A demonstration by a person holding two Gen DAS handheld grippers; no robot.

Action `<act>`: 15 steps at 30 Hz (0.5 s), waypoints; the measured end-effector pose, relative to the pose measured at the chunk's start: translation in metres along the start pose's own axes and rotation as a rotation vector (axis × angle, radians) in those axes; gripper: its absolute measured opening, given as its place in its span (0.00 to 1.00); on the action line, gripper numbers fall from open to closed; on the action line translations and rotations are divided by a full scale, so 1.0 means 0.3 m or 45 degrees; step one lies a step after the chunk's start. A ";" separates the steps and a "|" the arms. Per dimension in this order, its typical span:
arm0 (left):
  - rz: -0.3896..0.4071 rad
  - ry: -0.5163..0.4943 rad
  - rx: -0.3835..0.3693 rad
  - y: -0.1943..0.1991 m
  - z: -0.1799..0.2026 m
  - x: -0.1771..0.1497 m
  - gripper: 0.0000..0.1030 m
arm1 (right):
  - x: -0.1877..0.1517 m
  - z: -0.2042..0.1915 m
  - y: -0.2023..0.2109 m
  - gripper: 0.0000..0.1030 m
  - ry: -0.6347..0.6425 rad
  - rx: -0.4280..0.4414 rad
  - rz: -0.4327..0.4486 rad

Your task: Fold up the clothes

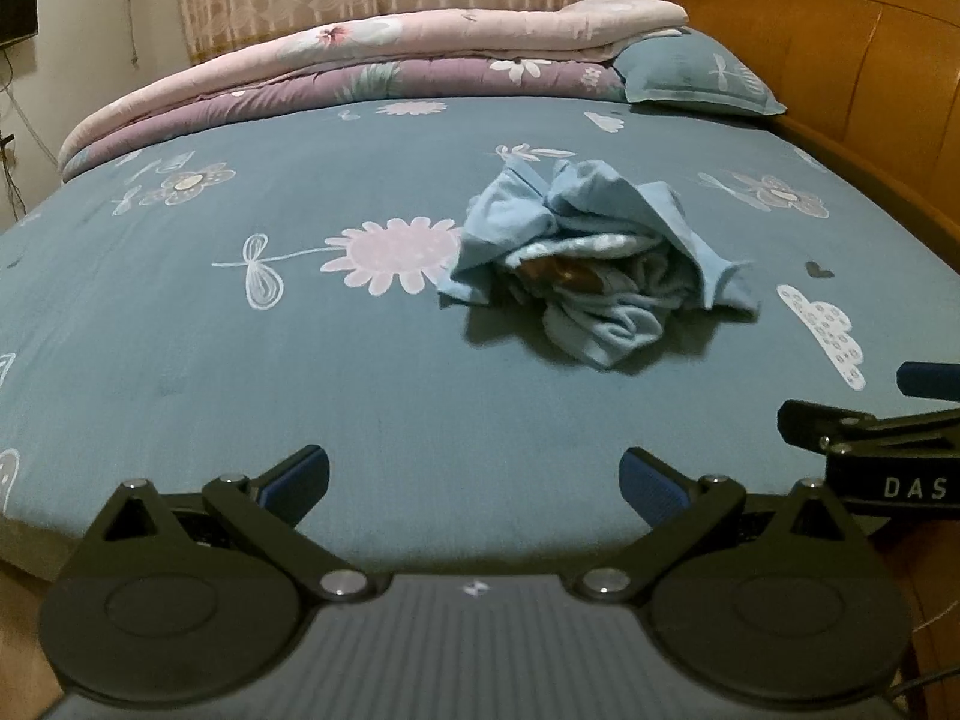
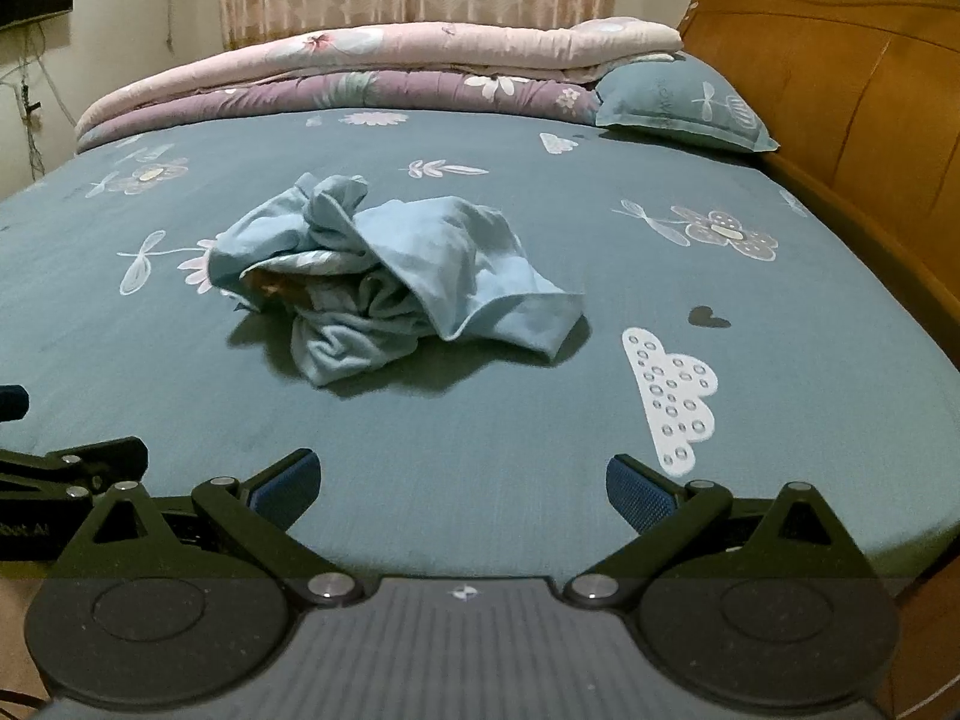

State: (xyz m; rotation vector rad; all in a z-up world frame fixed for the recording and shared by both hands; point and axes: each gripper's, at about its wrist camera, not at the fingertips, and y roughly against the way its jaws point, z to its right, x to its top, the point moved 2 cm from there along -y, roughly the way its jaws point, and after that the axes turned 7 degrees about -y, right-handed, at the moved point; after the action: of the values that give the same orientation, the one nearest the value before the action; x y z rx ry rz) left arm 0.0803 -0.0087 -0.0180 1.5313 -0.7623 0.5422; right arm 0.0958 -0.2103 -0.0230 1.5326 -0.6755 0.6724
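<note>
A crumpled blue garment (image 1: 591,267) lies on a bed (image 1: 240,330), well ahead of both grippers. The left gripper (image 1: 474,480) and right gripper (image 2: 462,483) have fingers spread wide, holding nothing

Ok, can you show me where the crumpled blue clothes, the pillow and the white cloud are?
crumpled blue clothes (image 1: 600,252): left wrist view, middle of the heap.
pillow (image 2: 684,105): right wrist view, its top face.
white cloud (image 2: 675,396): right wrist view, centre of the print.
</note>
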 end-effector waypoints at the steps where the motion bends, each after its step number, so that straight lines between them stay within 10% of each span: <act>1: 0.000 -0.001 0.003 -0.014 -0.004 0.014 0.99 | 0.014 0.000 -0.015 1.00 0.001 0.000 -0.001; 15: -0.093 -0.024 -0.012 -0.240 -0.060 0.242 0.99 | 0.250 0.007 -0.231 1.00 -0.021 0.018 -0.059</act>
State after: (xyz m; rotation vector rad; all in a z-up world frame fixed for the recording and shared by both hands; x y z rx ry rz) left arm 0.1836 -0.0017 -0.0116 1.5511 -0.7201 0.4699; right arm 0.1974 -0.2106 -0.0121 1.5638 -0.6468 0.6312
